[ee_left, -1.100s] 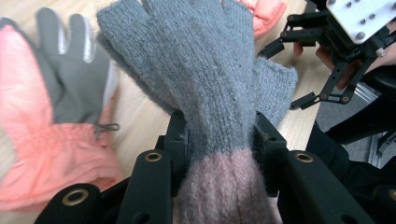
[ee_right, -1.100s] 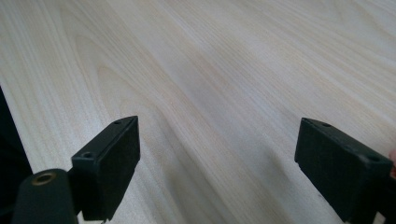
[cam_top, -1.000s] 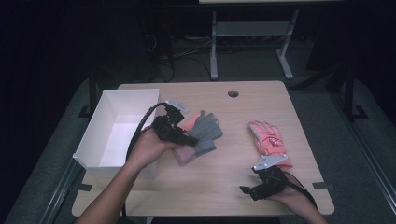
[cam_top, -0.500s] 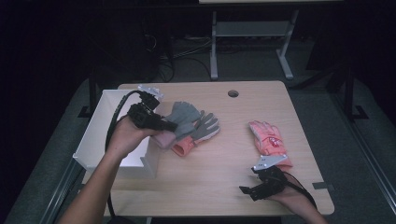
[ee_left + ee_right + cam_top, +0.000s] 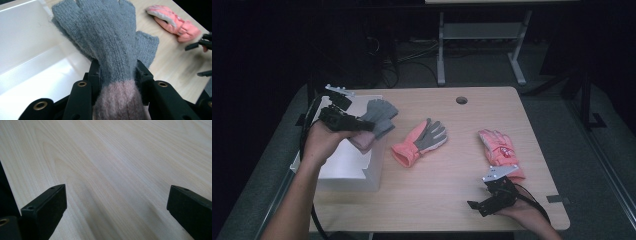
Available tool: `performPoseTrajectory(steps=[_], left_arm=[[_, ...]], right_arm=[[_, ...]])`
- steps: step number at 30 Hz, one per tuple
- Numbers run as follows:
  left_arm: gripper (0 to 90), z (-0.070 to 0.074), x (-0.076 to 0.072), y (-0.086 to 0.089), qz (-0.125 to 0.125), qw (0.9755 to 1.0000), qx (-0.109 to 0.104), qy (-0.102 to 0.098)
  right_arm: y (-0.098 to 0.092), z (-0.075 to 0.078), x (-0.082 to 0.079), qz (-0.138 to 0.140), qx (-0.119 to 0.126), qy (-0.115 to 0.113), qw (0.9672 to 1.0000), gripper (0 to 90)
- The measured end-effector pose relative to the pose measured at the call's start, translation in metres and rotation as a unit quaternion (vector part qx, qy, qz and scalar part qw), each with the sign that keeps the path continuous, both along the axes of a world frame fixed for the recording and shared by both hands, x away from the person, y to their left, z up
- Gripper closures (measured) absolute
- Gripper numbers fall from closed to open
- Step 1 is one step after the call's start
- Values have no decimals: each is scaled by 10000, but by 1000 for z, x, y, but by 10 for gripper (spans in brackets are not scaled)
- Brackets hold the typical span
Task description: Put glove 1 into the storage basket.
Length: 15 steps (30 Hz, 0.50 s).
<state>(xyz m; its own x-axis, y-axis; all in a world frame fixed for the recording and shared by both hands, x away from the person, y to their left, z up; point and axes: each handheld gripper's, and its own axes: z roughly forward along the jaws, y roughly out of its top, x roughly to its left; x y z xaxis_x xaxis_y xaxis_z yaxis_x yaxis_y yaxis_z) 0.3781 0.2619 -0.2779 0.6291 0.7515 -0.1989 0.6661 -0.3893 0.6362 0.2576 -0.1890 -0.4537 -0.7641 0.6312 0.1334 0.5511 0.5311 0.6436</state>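
Over the white bin point(image 5: 343, 167), the left gripper point(image 5: 364, 126) is clamped on a grey knit glove point(image 5: 110, 42) near its pink cuff. Soft, light and floppy, it is probably best held there. The right gripper point(image 5: 476, 206) rests wide apart, holding nothing, on the counter point(image 5: 447, 190).

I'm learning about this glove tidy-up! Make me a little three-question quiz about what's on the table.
1. True or false: the left gripper is clamped on the grey knit glove.
2. Which is under that glove? A) white bin B) pink ski glove C) table hole
3. Fill in: the right gripper's jaws are ____ over the bare wooden table.

Key: 1 true. 2 A. 3 open, and just been opening, with nothing between them.
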Motion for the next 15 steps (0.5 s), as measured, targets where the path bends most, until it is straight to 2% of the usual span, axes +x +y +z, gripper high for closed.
performPoseTrajectory(steps=[6,10,13,15], left_arm=[[650,-11,7,22,369,9993,64,71],[650,-22,13,33,637,9977,199,101],[650,-31,17,41,781,9966,223,145],[649,-39,20,44,871,9954,368,177]], right_arm=[[2,-1,-1,63,-20,-52,10000,20],[1,-2,-1,71,-43,-54,10000,20],[1,-3,-1,64,-45,-44,10000,20],[2,-3,-1,84,-53,-53,9999,21]])
